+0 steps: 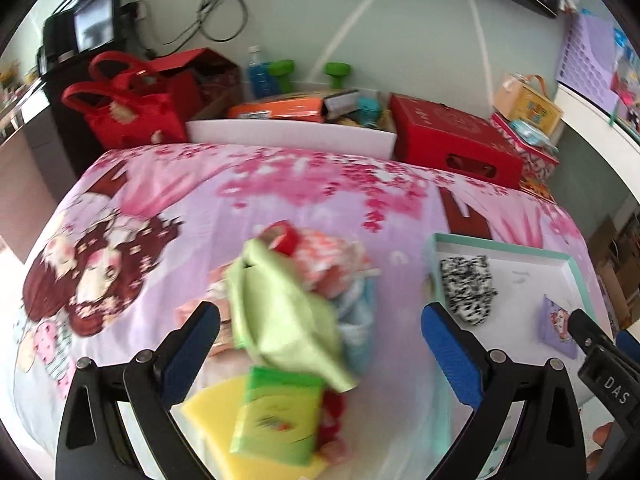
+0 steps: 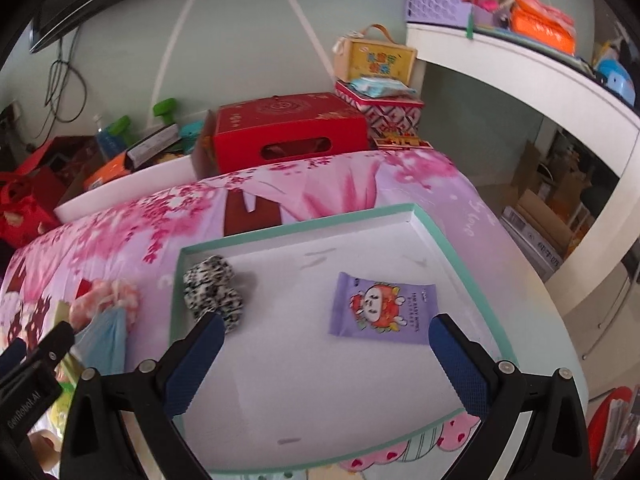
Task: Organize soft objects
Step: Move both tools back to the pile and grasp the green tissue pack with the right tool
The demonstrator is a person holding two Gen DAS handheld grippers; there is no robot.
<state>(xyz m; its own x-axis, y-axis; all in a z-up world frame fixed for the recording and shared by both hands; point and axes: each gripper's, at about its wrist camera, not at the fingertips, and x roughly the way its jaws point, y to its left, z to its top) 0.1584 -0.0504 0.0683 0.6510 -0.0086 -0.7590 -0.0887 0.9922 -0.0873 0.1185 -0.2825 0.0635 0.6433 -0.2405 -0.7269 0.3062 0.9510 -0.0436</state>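
Currently, stock on bedspread [image 1: 280, 184]:

- Item 1: left gripper [image 1: 320, 340]. Jaws at full spread, nothing held. Hangs over loose pile.
- Item 2: pile. Green cloth [image 1: 280, 312] on top, approx centre of left wrist view; green wipes pack [image 1: 276, 420] at 6 o'clock from it, on yellow sponge [image 1: 208, 404]; pink-white fluffy item [image 1: 332, 256] at 1 o'clock; pale blue cloth [image 1: 356, 320] at 3 o'clock.
- Item 3: right gripper [image 2: 324, 360]. Jaws wide, empty. Over tray [image 2: 296, 220].
- Item 4: tray contents. B/w spotted scrunchie [image 2: 214, 292] nr left wall; purple wipes pkt [image 2: 380, 308] at 3 o'clock from it, well apart.

Handling note, judged: take top cloth first; pinch a bunched fold, not a flat edge; lift clear w/o dragging neighbours; set in bare tray area.
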